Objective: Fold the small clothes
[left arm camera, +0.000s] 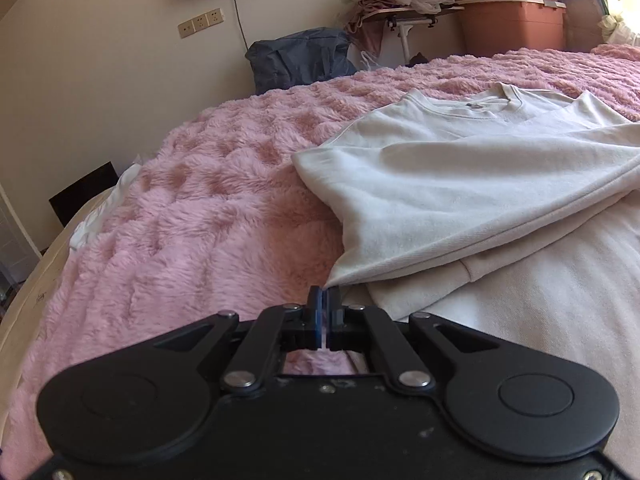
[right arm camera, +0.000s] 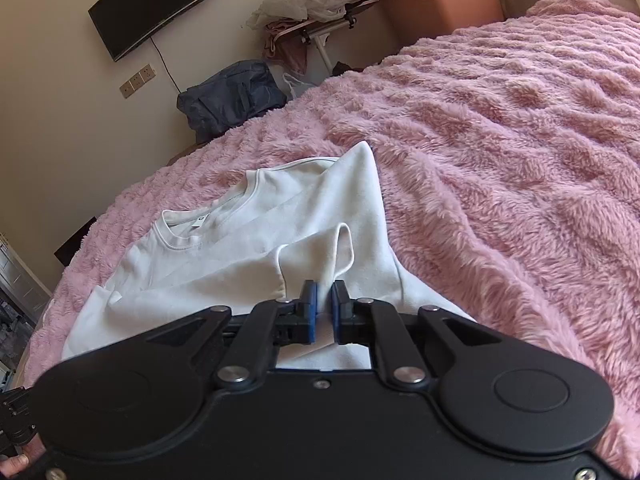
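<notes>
A white T-shirt (left arm camera: 460, 168) lies on a fluffy pink blanket (left arm camera: 192, 208), collar at the far end, its lower part folded up over the body. My left gripper (left arm camera: 325, 292) is shut on the shirt's near left corner, low over the blanket. In the right wrist view the same shirt (right arm camera: 224, 256) lies ahead with its collar to the left. My right gripper (right arm camera: 325, 286) is shut on a bunched hem edge of the shirt, which loops up just ahead of the fingers (right arm camera: 310, 300).
The pink blanket (right arm camera: 500, 140) covers the bed and stretches far to the right. Beyond the bed's far edge stand a dark blue bag (left arm camera: 300, 60), a small table piled with clothes (left arm camera: 400, 4) and a pink storage bin (left arm camera: 516, 24). A TV (right arm camera: 152, 4) hangs on the wall.
</notes>
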A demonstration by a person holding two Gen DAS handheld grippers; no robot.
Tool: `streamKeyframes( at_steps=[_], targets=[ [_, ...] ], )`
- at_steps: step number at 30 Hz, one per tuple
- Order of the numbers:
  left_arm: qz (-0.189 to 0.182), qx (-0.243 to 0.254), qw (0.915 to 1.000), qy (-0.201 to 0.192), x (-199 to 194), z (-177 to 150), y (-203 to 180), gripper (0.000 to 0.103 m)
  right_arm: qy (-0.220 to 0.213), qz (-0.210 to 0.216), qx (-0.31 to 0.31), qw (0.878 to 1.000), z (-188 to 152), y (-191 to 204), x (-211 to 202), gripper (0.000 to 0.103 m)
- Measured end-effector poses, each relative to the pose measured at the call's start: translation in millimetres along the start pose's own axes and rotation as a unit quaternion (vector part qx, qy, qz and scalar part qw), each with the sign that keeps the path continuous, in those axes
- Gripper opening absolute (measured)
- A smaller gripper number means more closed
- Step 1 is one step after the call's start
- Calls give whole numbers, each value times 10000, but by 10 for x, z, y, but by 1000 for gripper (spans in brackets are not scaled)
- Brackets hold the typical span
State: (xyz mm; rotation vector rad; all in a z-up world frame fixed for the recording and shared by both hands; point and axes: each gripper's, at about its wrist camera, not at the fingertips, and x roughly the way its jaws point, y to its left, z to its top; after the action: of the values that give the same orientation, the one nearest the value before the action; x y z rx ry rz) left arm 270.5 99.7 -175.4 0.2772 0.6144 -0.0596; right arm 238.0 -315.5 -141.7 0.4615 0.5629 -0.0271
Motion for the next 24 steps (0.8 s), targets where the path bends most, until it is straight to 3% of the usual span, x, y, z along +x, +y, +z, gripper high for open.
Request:
streamKeyframes(
  at_steps=[3,6,8,11,14,17,20,22,24],
  targets=[
    [126,-357,9987,328,96,-84,54,0,242,-207,-26,9995,-136,-86,56,7],
    [64,-582,9979,265,50,-115,139,0,623,-226,167,9977,-297,-204,207,8],
    [33,-513,9987,53,-55,-84,164,0,585,-229,189,9978,-310,-204,189,9],
    [-197,-114,9991,-369,-199,-14,125,0,283,-342,93,9990,-230,-148,62,29],
    [-391,434,9969,-524,-188,59,16,1,-87,-191,-86,9997,-84,-101,-7,35],
    [-447,491,9946,-796,-217,103,-44,5,-215,-169,-158,9995,67,-76,73,43],
    [-437,231,9916,-1197,-247,202,-25,7,-80,-166,-75,9998,169,-98,280,43],
    [-553,36,9917,-1160,-167,291,-8,18,129,-220,7,9997,173,-116,416,43],
    [-606,-68,9931,-998,-62,331,-23,18,410,-143,163,9989,135,-138,537,21]
  ],
)
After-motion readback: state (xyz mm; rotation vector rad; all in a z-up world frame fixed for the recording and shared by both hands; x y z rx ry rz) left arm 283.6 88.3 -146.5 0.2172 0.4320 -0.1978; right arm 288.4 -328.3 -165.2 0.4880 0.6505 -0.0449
